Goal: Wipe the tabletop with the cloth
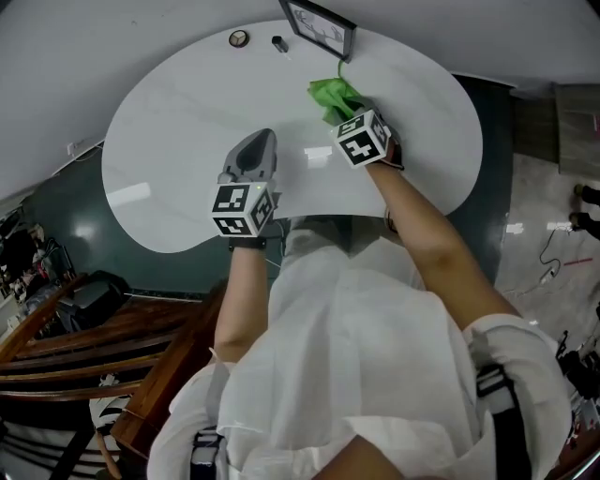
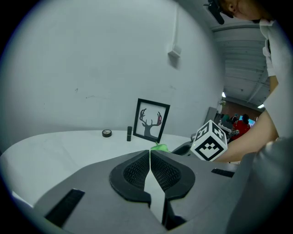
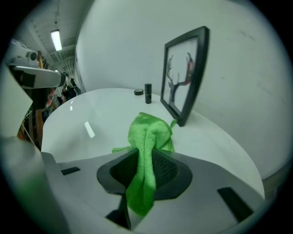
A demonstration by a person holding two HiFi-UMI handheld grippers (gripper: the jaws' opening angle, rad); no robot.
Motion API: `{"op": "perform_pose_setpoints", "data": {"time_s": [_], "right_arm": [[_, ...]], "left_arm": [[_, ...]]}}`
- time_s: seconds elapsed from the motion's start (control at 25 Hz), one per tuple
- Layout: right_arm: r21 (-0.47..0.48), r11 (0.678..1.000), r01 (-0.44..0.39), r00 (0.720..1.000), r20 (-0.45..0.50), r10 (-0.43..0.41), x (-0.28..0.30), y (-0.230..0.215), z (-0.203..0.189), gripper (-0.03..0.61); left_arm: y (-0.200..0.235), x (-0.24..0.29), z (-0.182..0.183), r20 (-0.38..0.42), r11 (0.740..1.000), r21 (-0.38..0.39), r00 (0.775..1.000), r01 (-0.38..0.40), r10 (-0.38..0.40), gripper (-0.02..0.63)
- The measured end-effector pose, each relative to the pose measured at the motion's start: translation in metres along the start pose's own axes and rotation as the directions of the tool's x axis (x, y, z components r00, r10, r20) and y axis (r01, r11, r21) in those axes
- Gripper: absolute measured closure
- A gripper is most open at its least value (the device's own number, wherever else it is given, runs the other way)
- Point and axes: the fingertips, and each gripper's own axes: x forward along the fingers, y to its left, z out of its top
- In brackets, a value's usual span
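At centre left, the left gripper [image 1: 253,155] is held clenched and empty over the glossy white oval surface [image 1: 178,103], apparently kept clear of the work. To its right, the right gripper [image 1: 352,117] pinches a bunched green terry cloth [image 1: 333,96] between textured black pads [image 3: 168,170]. The cloth sits at upper centre near the surface's far edge, just short of a black-framed deer picture [image 1: 319,26], likely poised to wipe.

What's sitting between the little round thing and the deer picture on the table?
A small black cylinder stands upright between the round disc and the framed deer picture. The left gripper view shows it clearest.
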Motion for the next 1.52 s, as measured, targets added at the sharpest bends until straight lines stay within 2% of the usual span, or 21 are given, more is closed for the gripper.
{"op": "perform_pose_setpoints", "data": {"time_s": [0.16, 0.36, 0.56, 0.72, 0.92, 1.24, 1.36, 1.52], "right_arm": [[0.093, 0.994, 0.062, 0.998, -0.01, -0.062, -0.033, -0.055, -0.046, 0.499], [0.203, 0.966, 0.16, 0.987, -0.038, -0.156, -0.072, -0.122, -0.103, 0.499], [0.318, 0.911, 0.263, 0.965, -0.081, -0.25, -0.118, -0.17, -0.159, 0.499], [0.383, 0.863, 0.33, 0.944, -0.124, -0.306, -0.148, -0.189, -0.198, 0.499], [0.443, 0.811, 0.381, 0.924, -0.162, -0.346, -0.174, -0.185, -0.234, 0.499], [0.472, 0.787, 0.397, 0.917, -0.171, -0.36, -0.181, -0.135, -0.239, 0.499], [0.478, 0.79, 0.384, 0.922, -0.162, -0.35, -0.171, -0.108, -0.227, 0.499], [0.45, 0.829, 0.332, 0.943, -0.14, -0.302, -0.147, -0.071, -0.197, 0.499]], "left_arm": [[-0.015, 0.011, -0.006, -0.016, 1.0, 0.012, 1.0, 0.014, -0.014, 0.594], [-0.029, 0.02, -0.012, -0.028, 0.999, 0.018, 0.999, 0.036, -0.036, 0.594], [-0.043, 0.019, -0.013, -0.024, 0.998, 0.022, 0.998, 0.056, -0.055, 0.594], [-0.046, 0.015, -0.018, -0.026, 0.998, 0.023, 0.998, 0.066, -0.065, 0.594], [-0.039, 0.008, -0.028, -0.031, 0.998, 0.01, 0.998, 0.059, -0.058, 0.594], [-0.016, -0.015, -0.044, -0.042, 0.998, -0.005, 0.998, 0.056, -0.056, 0.594], [-0.006, -0.028, -0.05, -0.042, 0.998, -0.008, 0.997, 0.058, -0.058, 0.594], [0.009, -0.041, -0.056, -0.038, 0.999, -0.014, 0.998, 0.052, -0.052, 0.594]]}}
